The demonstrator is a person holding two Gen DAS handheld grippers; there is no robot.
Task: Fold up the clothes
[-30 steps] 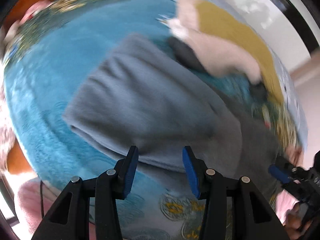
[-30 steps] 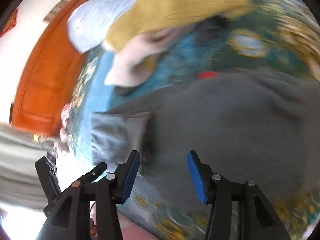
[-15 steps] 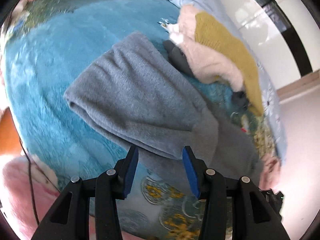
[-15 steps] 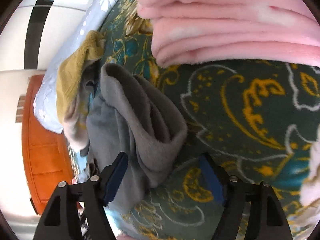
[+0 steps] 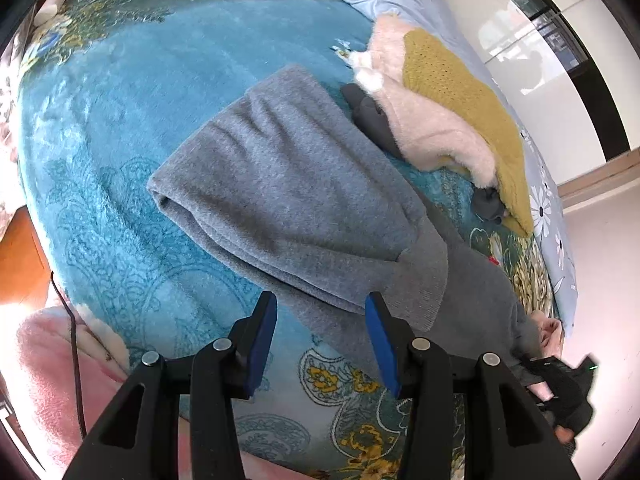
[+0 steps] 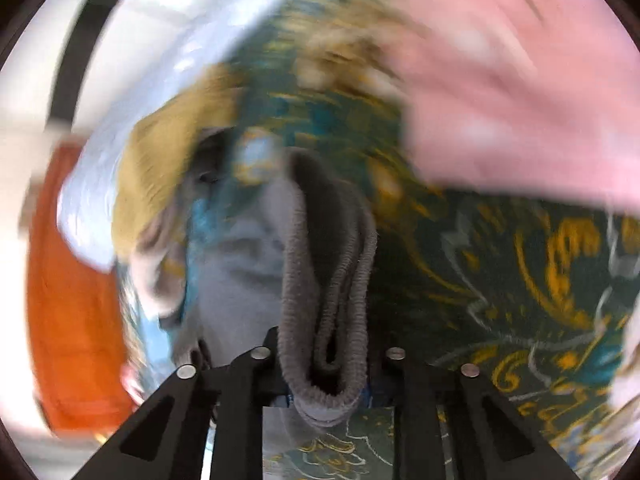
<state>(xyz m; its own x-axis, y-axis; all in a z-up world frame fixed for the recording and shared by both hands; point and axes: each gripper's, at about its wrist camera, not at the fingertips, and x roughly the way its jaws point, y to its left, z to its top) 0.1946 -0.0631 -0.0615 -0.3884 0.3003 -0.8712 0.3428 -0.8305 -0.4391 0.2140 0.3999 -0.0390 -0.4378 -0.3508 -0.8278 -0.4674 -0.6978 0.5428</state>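
Grey fleece garment (image 5: pixel 296 184) spread half-folded across teal floral-patterned bed blanket (image 5: pixel 120 120), one folded edge rounded at left, ribbed hem toward the lower right. Left hand-held gripper (image 5: pixel 320 344) poised just above the garment's near edge, blue-padded fingers (image 5: pixel 260 340) parted wide, nothing between them. Right hand-held gripper (image 6: pixel 324 376) clamped tight on the garment's ribbed grey hem (image 6: pixel 324 280), cloth bunched in thick ridges between the black fingers, the view much blurred. Behind the garment, fluffy pale-pink garment (image 5: pixel 432 132) lying under mustard-yellow knitted sweater (image 5: pixel 460 92), a dark grey piece (image 5: pixel 372 120) partly tucked beneath both. Pale-blue flowered bedsheet (image 5: pixel 552 216) at the far edge of the bed. Pink folded blanket (image 6: pixel 520 80) upper right in the right wrist view.
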